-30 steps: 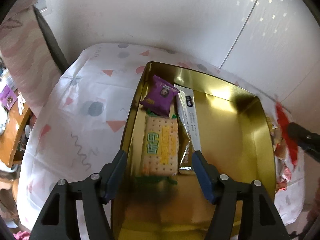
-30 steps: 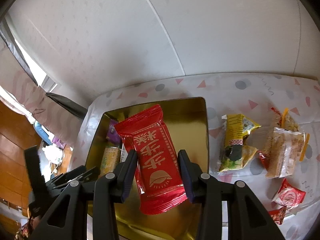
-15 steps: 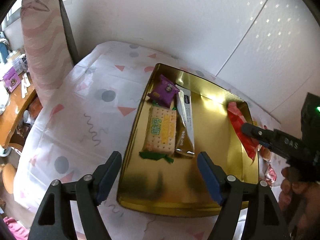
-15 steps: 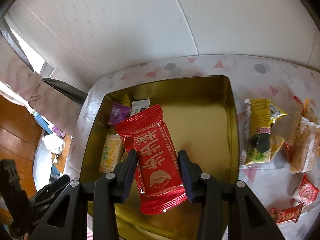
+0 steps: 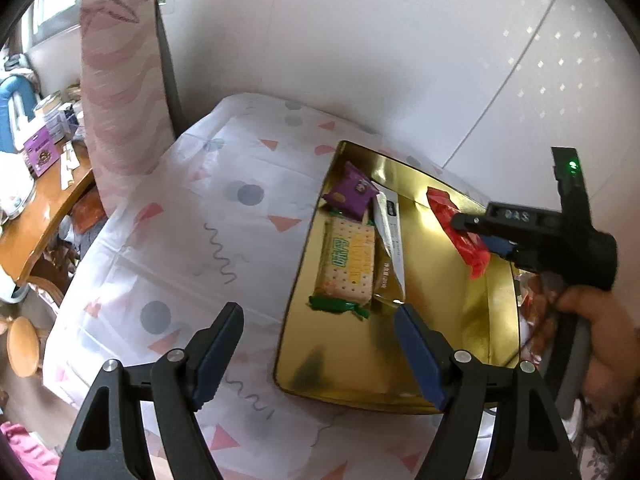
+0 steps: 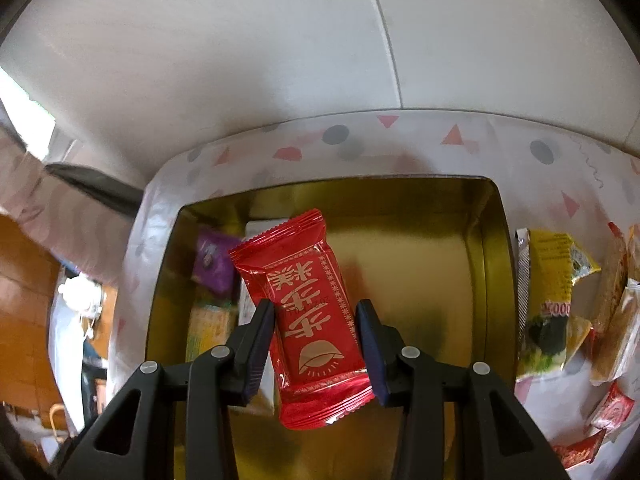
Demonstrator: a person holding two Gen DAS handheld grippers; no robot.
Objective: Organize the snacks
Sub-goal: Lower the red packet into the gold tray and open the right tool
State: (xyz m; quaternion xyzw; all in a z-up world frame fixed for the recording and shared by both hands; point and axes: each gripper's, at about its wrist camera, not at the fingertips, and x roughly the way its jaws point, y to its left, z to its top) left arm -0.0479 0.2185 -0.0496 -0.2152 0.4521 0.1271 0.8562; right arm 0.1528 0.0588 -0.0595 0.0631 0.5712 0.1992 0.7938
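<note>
Three snacks lie along the left side of the gold tin (image 5: 472, 360): a purple pack (image 5: 351, 194), a cracker pack (image 5: 347, 266) and a white sachet (image 5: 390, 236). The right gripper (image 6: 316, 346) has its fingers clamped on a red pack (image 6: 308, 312) above the tin's bare middle and right. The left gripper (image 5: 320, 354) hangs wide and empty over the tin's near-left rim. Several snacks (image 6: 552, 300) wait on the worktop (image 5: 192, 216) right of the tin.

You see a gold tin (image 6: 494, 280) on a white cloth (image 5: 192, 216) patterned with pink triangles, grey dots and squiggles. The packet (image 6: 316, 312) you hold is red with pale gold lettering; inside the tin lie a purple packet (image 5: 350, 194) and a yellow-and-green cracker pack (image 5: 346, 266).
</note>
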